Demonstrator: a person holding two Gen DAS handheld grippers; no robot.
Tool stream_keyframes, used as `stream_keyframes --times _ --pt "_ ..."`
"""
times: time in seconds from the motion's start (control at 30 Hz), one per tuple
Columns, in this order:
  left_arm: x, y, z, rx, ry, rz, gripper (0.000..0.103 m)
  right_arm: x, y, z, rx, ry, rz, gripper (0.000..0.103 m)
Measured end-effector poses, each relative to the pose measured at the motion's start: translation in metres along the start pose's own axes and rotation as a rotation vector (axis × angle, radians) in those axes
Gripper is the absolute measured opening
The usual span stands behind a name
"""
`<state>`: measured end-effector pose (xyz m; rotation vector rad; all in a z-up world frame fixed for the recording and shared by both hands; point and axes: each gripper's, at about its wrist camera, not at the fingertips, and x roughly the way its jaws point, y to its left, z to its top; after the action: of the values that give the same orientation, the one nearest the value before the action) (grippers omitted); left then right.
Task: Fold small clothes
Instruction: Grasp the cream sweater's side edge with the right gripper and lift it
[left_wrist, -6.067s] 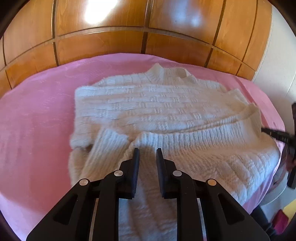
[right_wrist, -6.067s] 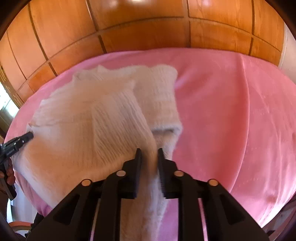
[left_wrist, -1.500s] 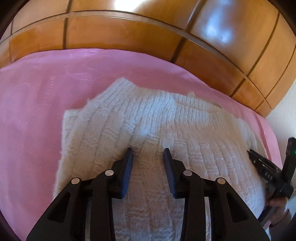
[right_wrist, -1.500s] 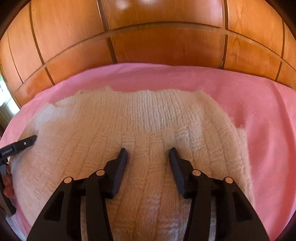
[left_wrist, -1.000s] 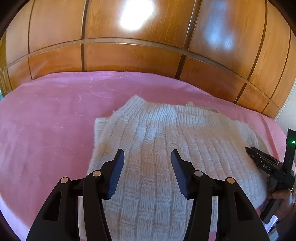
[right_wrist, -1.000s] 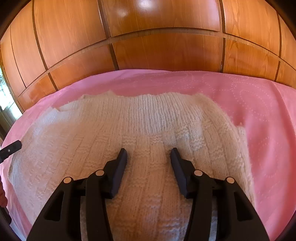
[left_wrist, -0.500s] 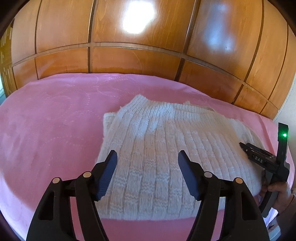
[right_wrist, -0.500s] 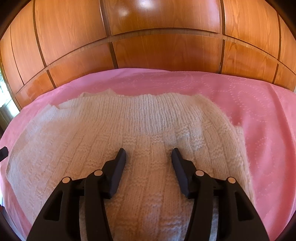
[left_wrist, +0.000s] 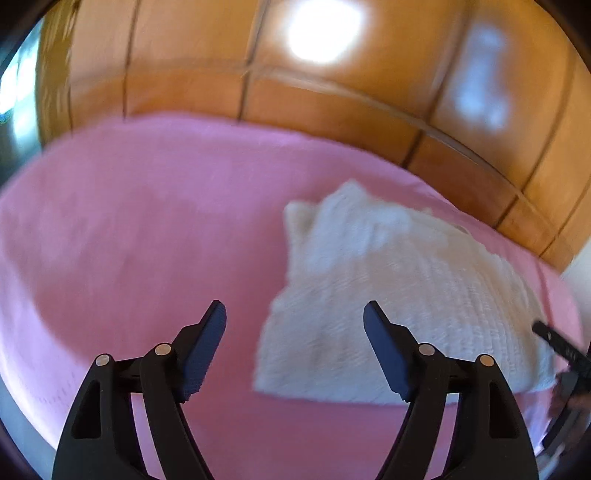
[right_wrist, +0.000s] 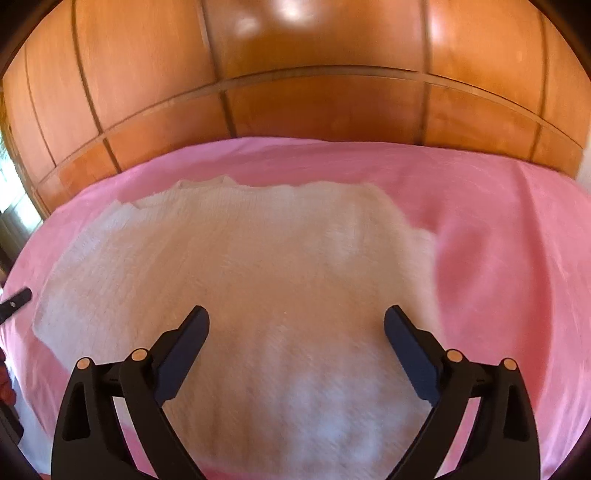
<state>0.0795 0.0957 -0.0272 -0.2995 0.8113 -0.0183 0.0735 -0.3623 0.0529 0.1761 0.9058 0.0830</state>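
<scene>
A cream knitted sweater (left_wrist: 399, 295) lies folded into a flat rectangle on the pink bedspread (left_wrist: 129, 240). In the left wrist view my left gripper (left_wrist: 294, 317) hangs above the sweater's left edge, jaws still opening, nothing between them but air. The right wrist view looks down on the same sweater (right_wrist: 258, 280). My right gripper (right_wrist: 296, 321) hovers over its near half, jaws opening wide and clear of the knit. The right gripper's tip (left_wrist: 557, 341) shows at the sweater's far right edge, and the left gripper's tip (right_wrist: 14, 302) at the far left.
A glossy wooden panelled wall (right_wrist: 314, 96) runs right behind the bed. The pink bedspread (right_wrist: 517, 258) stretches bare to either side of the sweater. A hand (left_wrist: 574, 402) shows at the lower right of the left wrist view.
Both grippers have opened wider and backed off from the sweater. The left one has slid leftwards, so the sweater now sits right of its jaws. The right one has lifted slightly.
</scene>
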Motion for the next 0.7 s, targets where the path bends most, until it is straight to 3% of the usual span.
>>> stream_keyframes --times 0.2,0.3,0.33,0.43,0.7 --pt "0.005 0.033 -0.014 -0.066 0.038 0.086 0.063 -0.032 -0.060 -0.012 0.180 -0.036 -0.008 0.095" --pt "0.002 0.029 -0.014 -0.056 0.019 0.105 0.059 -0.031 -0.088 -0.014 0.281 -0.026 0.012 0.080" --pt "-0.005 0.022 -0.014 -0.045 -0.008 0.087 0.059 -0.029 -0.094 -0.014 0.300 -0.021 0.020 0.074" --pt "-0.014 -0.003 -0.013 0.021 -0.030 0.018 0.059 -0.020 -0.098 -0.010 0.311 -0.015 0.050 0.070" --pt "0.001 -0.073 -0.019 0.194 0.043 -0.134 0.059 0.023 -0.091 0.003 0.287 0.061 0.129 0.064"
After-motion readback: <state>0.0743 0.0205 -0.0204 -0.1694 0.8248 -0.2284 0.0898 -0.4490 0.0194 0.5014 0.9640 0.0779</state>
